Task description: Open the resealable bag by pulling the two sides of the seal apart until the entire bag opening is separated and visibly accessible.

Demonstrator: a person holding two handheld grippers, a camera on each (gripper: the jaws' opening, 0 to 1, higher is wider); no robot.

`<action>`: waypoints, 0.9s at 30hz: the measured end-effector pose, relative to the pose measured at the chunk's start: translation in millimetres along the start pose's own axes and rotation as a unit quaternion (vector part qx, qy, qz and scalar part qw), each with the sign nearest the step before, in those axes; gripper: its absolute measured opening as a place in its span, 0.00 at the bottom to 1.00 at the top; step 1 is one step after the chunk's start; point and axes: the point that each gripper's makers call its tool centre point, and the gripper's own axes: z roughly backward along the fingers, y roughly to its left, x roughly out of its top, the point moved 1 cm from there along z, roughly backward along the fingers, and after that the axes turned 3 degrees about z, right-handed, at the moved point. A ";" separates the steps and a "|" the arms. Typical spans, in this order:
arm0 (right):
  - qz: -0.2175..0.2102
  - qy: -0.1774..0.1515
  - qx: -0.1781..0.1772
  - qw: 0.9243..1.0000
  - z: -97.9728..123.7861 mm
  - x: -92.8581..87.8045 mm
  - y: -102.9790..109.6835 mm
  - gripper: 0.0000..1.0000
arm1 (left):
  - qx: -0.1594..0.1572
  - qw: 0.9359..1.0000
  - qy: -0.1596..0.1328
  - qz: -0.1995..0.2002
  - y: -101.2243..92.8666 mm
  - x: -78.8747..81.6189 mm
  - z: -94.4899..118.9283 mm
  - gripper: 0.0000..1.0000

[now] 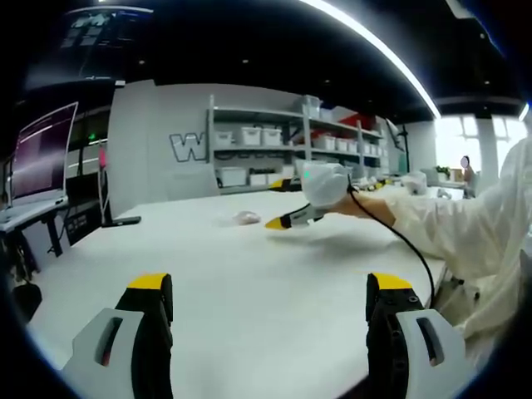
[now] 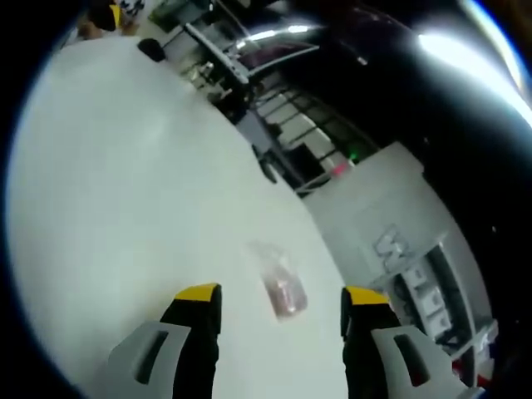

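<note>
A small clear resealable bag (image 2: pixel 278 283) with something pinkish inside lies flat on the white table (image 2: pixel 125 183), just ahead of my right gripper (image 2: pixel 283 298), whose yellow-tipped jaws stand open on either side of it. From the left gripper view the same bag (image 1: pixel 246 218) is a pale spot far across the table, and my right gripper (image 1: pixel 278 223) hovers close beside it, held by a white-sleeved arm (image 1: pixel 449 224). My left gripper (image 1: pixel 270 291) is open, low over bare table, well short of the bag.
Shelves with white bins (image 1: pixel 266 154) line the back wall. A monitor on a desk (image 1: pixel 37 154) stands to the left. A dark flat object (image 1: pixel 125 220) lies near the table's left edge. A black cable (image 1: pixel 403 241) trails from the right gripper.
</note>
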 end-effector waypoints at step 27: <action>0.012 -0.004 0.005 1.000 -10.7 9.1 2.3 0.57 | -0.004 1.000 0.001 0.002 -1.9 -1.5 -0.9 0.96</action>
